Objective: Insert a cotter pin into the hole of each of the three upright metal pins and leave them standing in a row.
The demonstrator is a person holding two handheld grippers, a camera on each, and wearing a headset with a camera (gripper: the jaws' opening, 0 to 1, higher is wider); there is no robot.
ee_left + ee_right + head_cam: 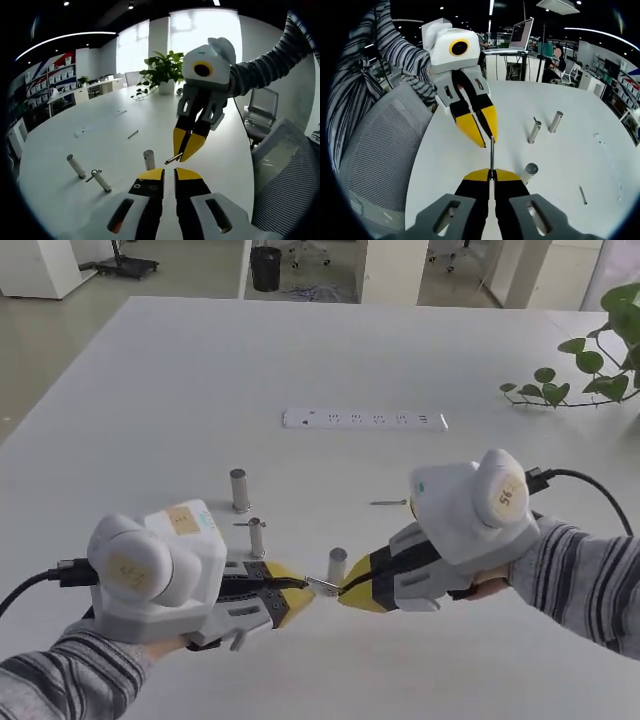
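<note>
Three upright metal pins stand on the white table (pixel 200 370): the far pin (pixel 239 490), the middle pin (pixel 257 537) with a cotter pin through its top, and the near pin (pixel 337 565). My right gripper (pixel 345 593) is shut on a cotter pin (pixel 322 586), which points straight out from its tips (pixel 492 152). My left gripper (pixel 305 592) faces it tip to tip, with its jaws a narrow gap apart and nothing between them (pixel 169 172). The held cotter pin's free end sits right at the left fingertips (pixel 490 131). The near pin (pixel 149 159) stands just behind both grippers.
A loose cotter pin (pixel 388 502) lies on the table to the right of the pins. A white power strip (pixel 365 420) lies farther back, and a potted plant (pixel 600 360) trails over the far right edge. Office chairs (pixel 262 112) stand beside the table.
</note>
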